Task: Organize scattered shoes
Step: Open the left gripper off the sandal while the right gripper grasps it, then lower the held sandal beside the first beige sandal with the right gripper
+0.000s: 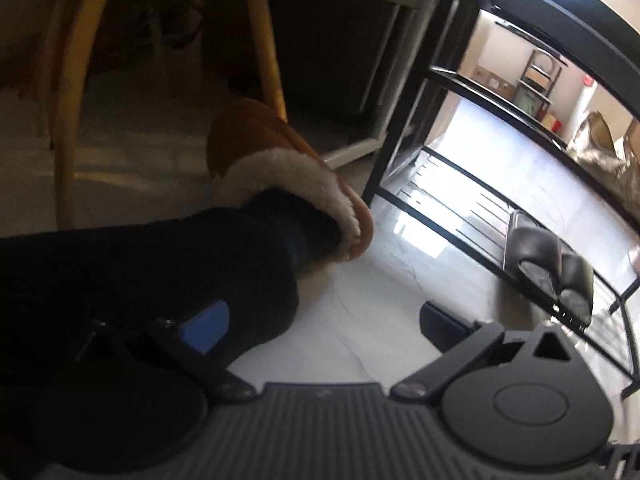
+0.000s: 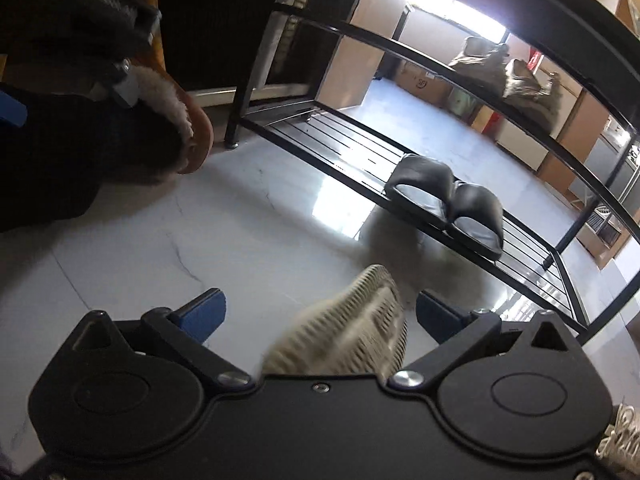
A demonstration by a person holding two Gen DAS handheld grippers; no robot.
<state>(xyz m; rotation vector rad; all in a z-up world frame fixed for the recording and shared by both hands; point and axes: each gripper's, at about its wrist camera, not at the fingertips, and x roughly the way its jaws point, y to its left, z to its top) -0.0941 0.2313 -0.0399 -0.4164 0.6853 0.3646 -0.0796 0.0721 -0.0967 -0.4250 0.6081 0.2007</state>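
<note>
A black metal shoe rack (image 1: 472,196) (image 2: 348,140) stands on the white floor. A pair of black slides (image 1: 548,268) (image 2: 448,204) sits on its lowest shelf. A tan slipper with a fleece lining (image 1: 280,168) (image 2: 180,120) is on a person's foot in dark trousers at the left. My left gripper (image 1: 320,320) is open and empty above the floor. My right gripper (image 2: 320,312) is open, and a grey ribbed shoe sole (image 2: 348,320) lies between its jaws, blurred; I cannot tell whether the fingers touch it.
Yellow wooden chair legs (image 1: 68,120) and a white cabinet frame (image 1: 384,92) stand behind the slipper. Brown bags (image 2: 516,76) and cardboard boxes lie beyond the rack. The other gripper's body (image 2: 108,4) shows at the top left of the right wrist view.
</note>
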